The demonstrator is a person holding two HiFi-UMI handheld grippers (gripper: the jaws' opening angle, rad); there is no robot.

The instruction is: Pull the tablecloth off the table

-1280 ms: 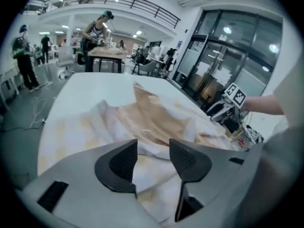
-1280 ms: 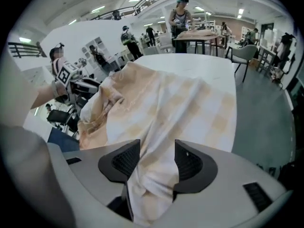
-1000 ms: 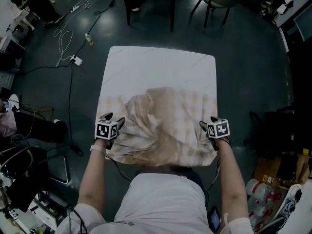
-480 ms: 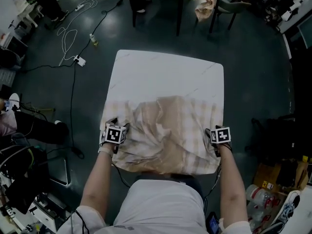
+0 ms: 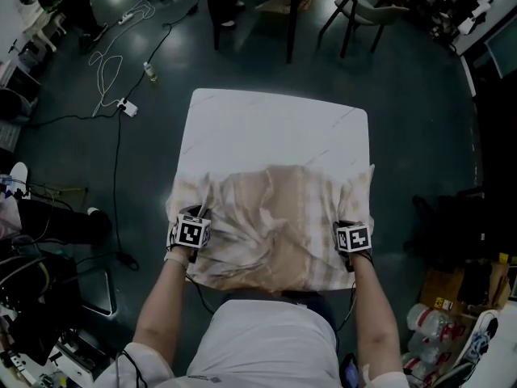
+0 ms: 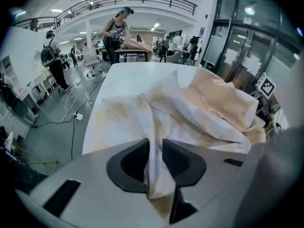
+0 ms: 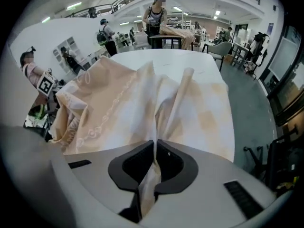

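The left tool (image 6: 154,148) and right tool (image 7: 156,151) have just been closing, and each now pinches a fold at one side of the crumpled beige-and-white checked tablecloth (image 5: 279,217), likely so the pull stays even. The cloth lies bunched over the near half of the white square bench (image 5: 275,128), whose far half is bare.

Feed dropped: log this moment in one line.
left gripper: jaws just closed on tablecloth | right gripper: jaws just closed on tablecloth | tablecloth: bunched on near half of table
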